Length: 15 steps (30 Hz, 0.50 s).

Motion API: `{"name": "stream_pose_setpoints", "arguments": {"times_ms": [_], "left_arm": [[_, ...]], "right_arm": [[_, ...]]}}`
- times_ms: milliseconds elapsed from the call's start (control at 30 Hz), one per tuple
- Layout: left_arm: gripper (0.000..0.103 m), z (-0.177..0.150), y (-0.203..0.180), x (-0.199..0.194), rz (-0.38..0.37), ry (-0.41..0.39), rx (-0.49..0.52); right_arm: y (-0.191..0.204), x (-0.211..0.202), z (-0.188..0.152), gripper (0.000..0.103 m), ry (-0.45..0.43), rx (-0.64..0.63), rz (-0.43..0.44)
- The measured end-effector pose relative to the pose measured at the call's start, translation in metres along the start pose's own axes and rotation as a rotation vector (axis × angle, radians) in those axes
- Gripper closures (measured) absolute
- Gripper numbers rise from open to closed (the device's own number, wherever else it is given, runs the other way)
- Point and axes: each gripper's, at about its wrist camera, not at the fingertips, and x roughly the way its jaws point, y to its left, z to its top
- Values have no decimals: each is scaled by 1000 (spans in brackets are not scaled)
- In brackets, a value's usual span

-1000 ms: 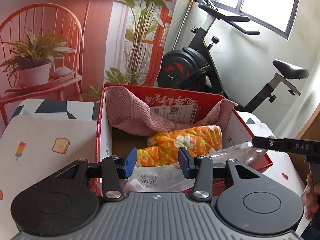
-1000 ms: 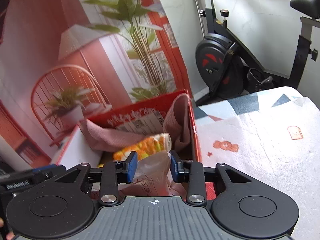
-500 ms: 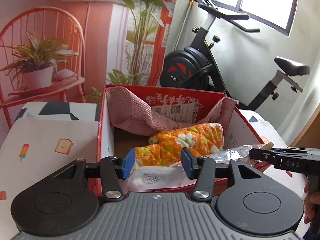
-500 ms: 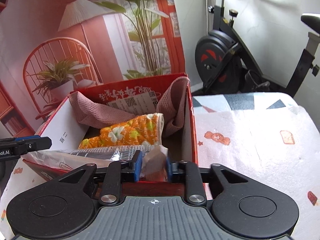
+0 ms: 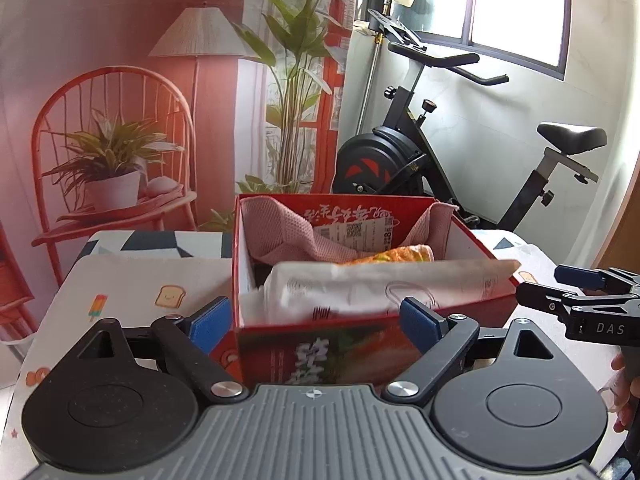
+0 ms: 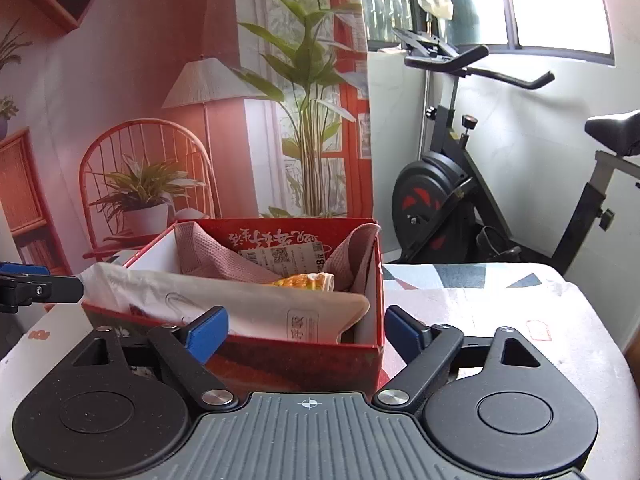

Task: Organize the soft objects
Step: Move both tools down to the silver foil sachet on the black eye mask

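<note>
Left wrist view: the left tongs are spreading wide, their blue pads either side of the red box's near wall and pressing on nothing. The right tongs are likewise opening, with no item gripped between them. A white plastic package lies across the box, one end jutting past the rim; it looks blurred, so perhaps not settled. Behind it sit an orange floral cloth and a pink towel. The box stands on the desk.
</note>
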Motion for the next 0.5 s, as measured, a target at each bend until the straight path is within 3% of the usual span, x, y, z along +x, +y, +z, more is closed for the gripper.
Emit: {"name": "stream_pose_setpoints", "arguments": {"times_ms": [67,500], "left_arm": [[10,-8,1,-4,3,3,-5],[10,-67,5,-1,12,119,-50]], "right_arm": [[4,-4,-9,10,6,-5,3],[23,-5,-71,8,148,-12,36]]}}
